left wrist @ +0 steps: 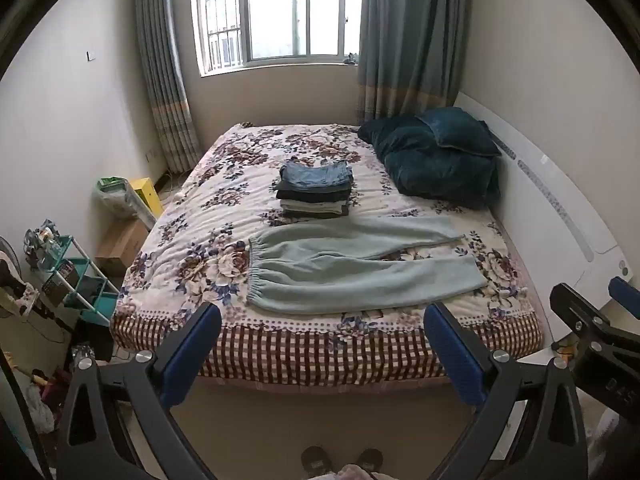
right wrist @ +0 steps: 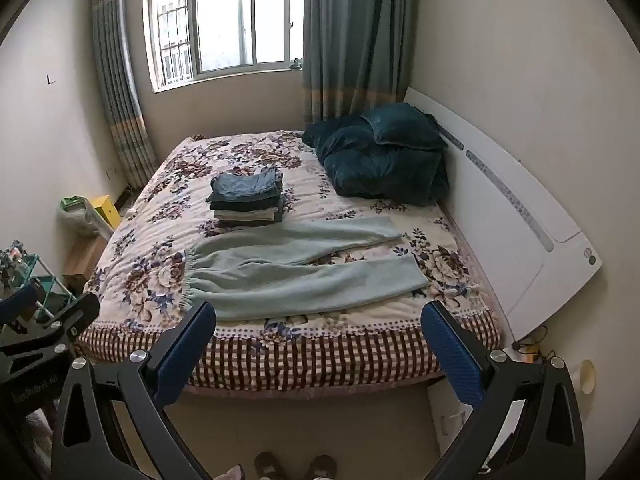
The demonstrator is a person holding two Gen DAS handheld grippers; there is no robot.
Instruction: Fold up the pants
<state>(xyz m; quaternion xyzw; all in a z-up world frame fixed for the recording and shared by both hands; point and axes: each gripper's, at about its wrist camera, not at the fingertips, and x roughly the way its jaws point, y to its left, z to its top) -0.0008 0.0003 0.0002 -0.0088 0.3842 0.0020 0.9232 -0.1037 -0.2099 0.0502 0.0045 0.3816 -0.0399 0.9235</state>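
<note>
Both hand-held grippers, left and right, gape empty; splayed pants (soft fleece) may bunch if grabbed unevenly.

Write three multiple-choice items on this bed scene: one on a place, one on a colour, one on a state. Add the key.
1. Where is the folded stack?
A. beyond the pants
B. on the floor
C. on the pillow

2. What colour are the pants?
A. red
B. pale green
C. black

3. How do the pants lie?
A. folded in half
B. rolled up
C. spread flat, legs apart

Key: 1 A, it sits on the bed behind the pants; 2 B, the fabric is light green; 3 C, both legs lie out unfolded while both hand-held grippers stand open, away from them.
</note>
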